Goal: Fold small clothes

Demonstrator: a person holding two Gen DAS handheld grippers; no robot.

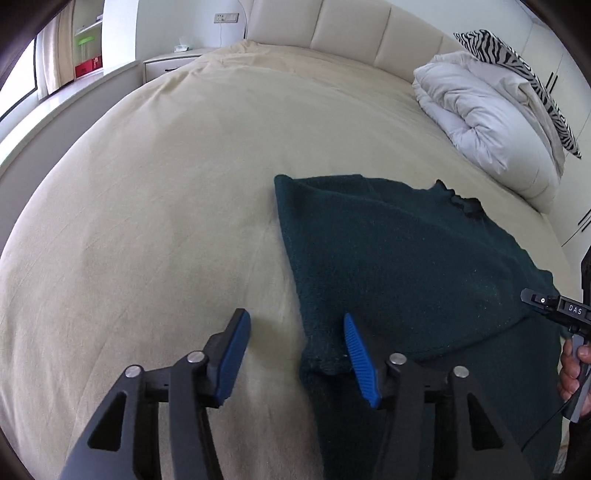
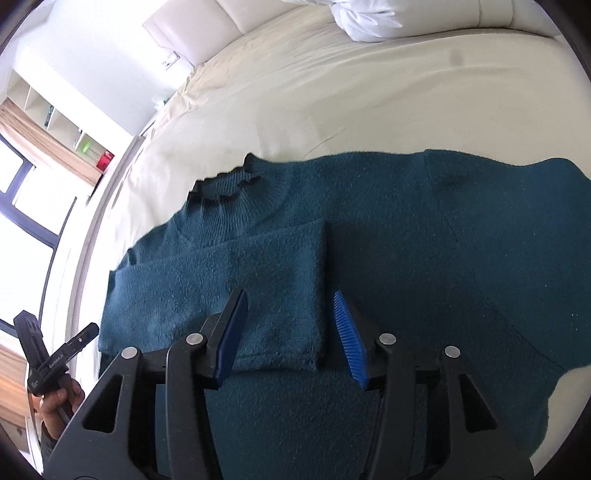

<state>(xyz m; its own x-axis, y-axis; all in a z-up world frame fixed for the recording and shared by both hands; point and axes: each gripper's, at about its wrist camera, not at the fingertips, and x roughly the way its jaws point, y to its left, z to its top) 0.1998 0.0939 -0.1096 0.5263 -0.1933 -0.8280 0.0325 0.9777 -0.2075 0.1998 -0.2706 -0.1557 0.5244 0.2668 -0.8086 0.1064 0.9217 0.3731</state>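
A dark teal knitted sweater [image 1: 406,258] lies flat on the cream bed sheet [image 1: 166,184]. My left gripper [image 1: 295,350] is open and empty, hovering over the sweater's left edge near its hem corner. In the right wrist view the sweater [image 2: 406,240] spreads wide, with the ribbed collar [image 2: 236,188] at the upper left and one sleeve [image 2: 240,288] folded across the body. My right gripper [image 2: 288,332] is open and empty, just above the folded sleeve's cuff end.
A white duvet [image 1: 487,114] and a zebra-print pillow [image 1: 517,66] lie at the head of the bed. A padded headboard [image 1: 351,33] and a nightstand [image 1: 170,62] stand behind. The other gripper and hand show at each view's edge [image 1: 569,332] [image 2: 51,365].
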